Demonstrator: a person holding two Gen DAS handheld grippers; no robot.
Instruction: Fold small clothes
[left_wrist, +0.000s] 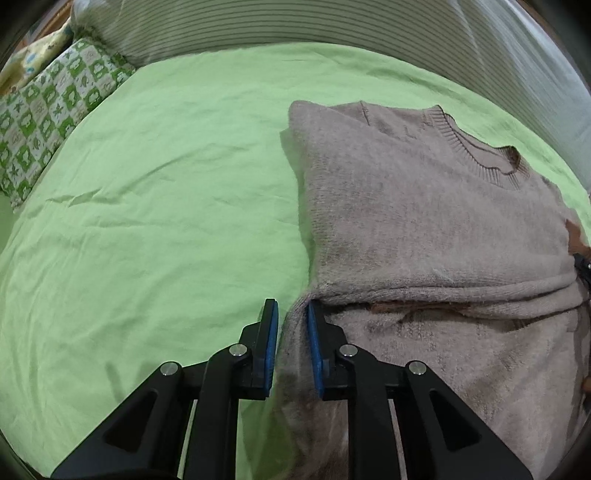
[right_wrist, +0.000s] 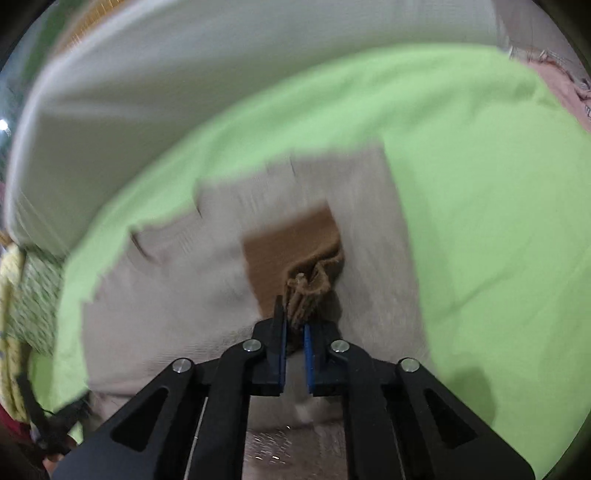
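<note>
- The sweater (left_wrist: 424, 229), a fuzzy beige knit, lies on the green sheet (left_wrist: 166, 203) toward the bed's right side in the left wrist view, collar pointing at the striped headboard end; its lower part is already doubled up, with a fold line across the body.
- My left gripper (left_wrist: 291, 317) sits at the sweater's left edge, right where that fold meets the sheet. Its jaws are nearly together with a ridge of knit between them; I judge it a light pinch on the sweater edge, though the left pad looks barely touching.
- My right gripper (right_wrist: 294, 317) is clamped on a bunched brown patch (right_wrist: 295, 251) of the same sweater, fabric puckering up between the blue pads.
- Risk: the left hold is shallow, so lifting could let the edge slip and leave the fold crooked. Pulling the 2 sides unevenly would skew the layers.
- Risk: the bunched brown knit may drag hidden layers with it.
- The right wrist view is motion-blurred; I cannot tell whether the brown piece is a patch, lining or sleeve. The sweater's right side runs out of the left view.
</note>
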